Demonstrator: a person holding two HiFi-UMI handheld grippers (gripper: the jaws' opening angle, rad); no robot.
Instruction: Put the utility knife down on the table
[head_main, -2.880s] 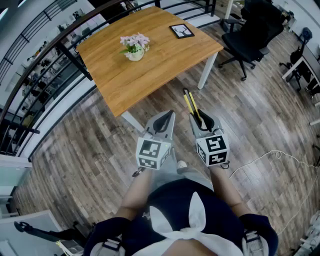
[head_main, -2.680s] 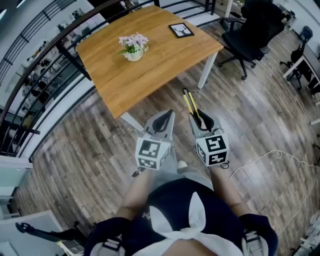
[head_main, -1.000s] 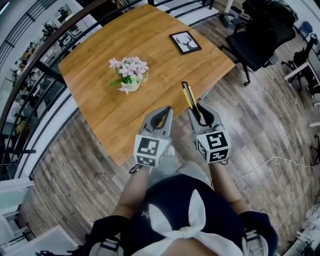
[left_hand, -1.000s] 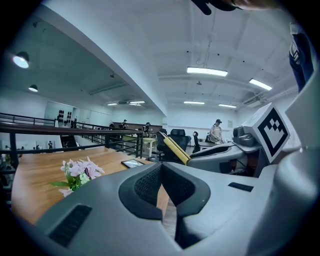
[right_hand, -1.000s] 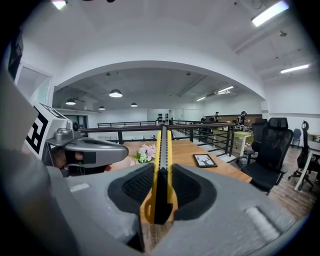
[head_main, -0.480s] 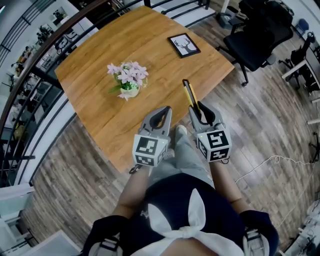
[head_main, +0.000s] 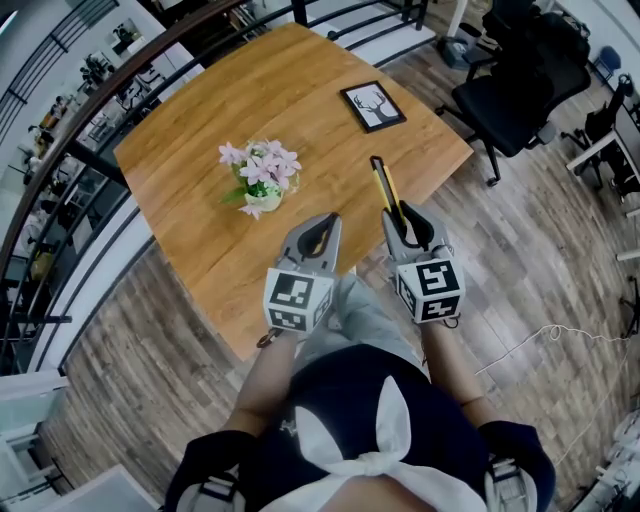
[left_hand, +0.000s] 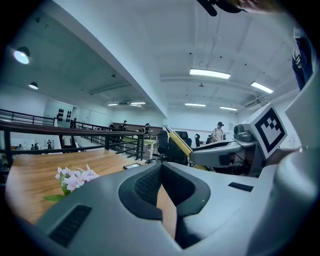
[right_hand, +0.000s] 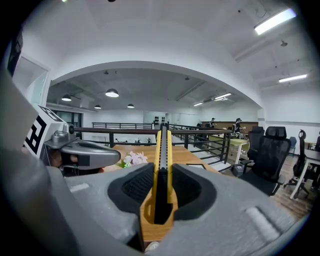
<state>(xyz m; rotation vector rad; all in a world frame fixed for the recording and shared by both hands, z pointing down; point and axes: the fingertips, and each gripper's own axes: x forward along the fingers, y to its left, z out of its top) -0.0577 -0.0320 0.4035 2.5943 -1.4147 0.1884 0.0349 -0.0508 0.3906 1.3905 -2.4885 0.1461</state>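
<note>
The right gripper's (right_hand: 161, 189) jaws are closed on the utility knife (right_hand: 162, 150), with the dark pads pressing its yellow sides near the butt end and its black slider strip facing up. The rest of the knife runs straight out past the jaw tips. From the head view the knife is in the air, not laid down, and its front part shows over the near right part of the wooden worktop (head_main: 200, 230). The left gripper (left_hand: 161, 182) is just beside the right one, level with it and pointing the same way. Its jaws are drawn in until the tips meet, leaving only a thin wedge of gap in which the worktop shows, and nothing is between them. Each gripper carries its marker cube at the rear, with the person's forearms behind and a knee in grey trousers (head_main: 355, 315) between them. On the worktop, a small pot of pink flowers (head_main: 262, 178) stands to the left of the knife's line. A black-framed picture of a deer (head_main: 373, 106) lies flat beyond the knife's tip. A dark railing (head_main: 90, 150) runs along the worktop's far left side. A black office chair (head_main: 520, 75) stands to the right on the plank floor (head_main: 540, 250), and a pale cable (head_main: 540, 335) trails across the planks nearer the person.
</note>
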